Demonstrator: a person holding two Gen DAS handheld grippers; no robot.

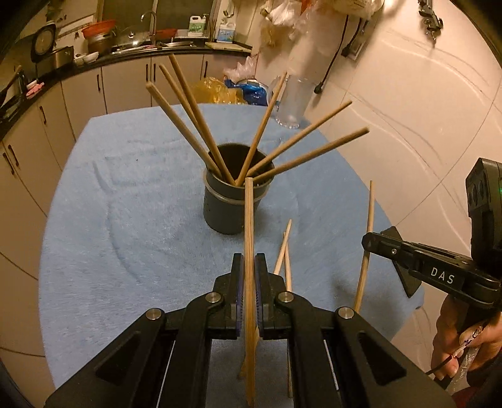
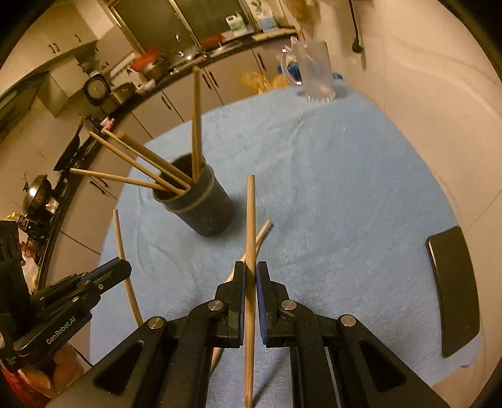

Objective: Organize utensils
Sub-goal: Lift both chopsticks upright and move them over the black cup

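Wooden chopstick (image 1: 249,251) clamped upright in left gripper (image 1: 249,276) | right gripper (image 2: 250,282) clamped on second chopstick (image 2: 250,244) | dark holder (image 1: 233,204) straight ahead, far side, nearer left | three loose chopsticks (image 1: 365,251) on blue desk (image 1: 125,219)

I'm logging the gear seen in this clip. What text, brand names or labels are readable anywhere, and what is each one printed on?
"DAS" – white letters on the side of the right claw, seen from the left wrist view.
"GenRobot.AI" – white print on the body of the left claw, seen from the right wrist view.
Labels on the jugs on the kitchen counter: too small and blurred to read.
Dial of the round clock-like object: unreadable.
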